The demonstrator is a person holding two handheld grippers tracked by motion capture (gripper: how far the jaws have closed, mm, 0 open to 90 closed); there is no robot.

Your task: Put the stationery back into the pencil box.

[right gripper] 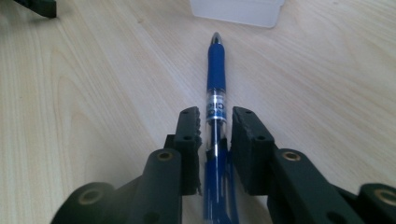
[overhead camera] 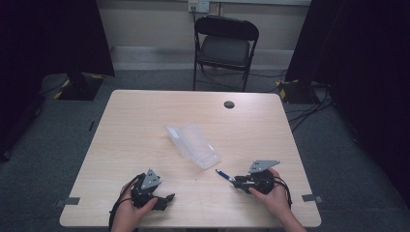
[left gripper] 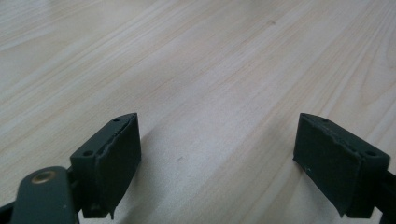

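Note:
A blue pen (overhead camera: 223, 174) lies on the wooden table (overhead camera: 145, 121), its silver tip toward a clear plastic case (overhead camera: 192, 145). In the right gripper view the pen (right gripper: 216, 70) runs lengthwise between the jaws of my right gripper (right gripper: 215, 116). A thin gap shows on each side of its barrel, so the pads do not press it. The case's end (right gripper: 236, 11) is just beyond the pen tip. My right gripper (overhead camera: 237, 180) rests low at the front right. At the front left my left gripper (overhead camera: 169, 198) stands wide open (left gripper: 217, 135) over bare wood.
A black folding chair (overhead camera: 225, 46) stands behind the table's far edge. A dark cable hole (overhead camera: 229, 104) sits near the back of the tabletop. Cables lie on the floor at the right (overhead camera: 304, 106). Tape marks sit at both front corners.

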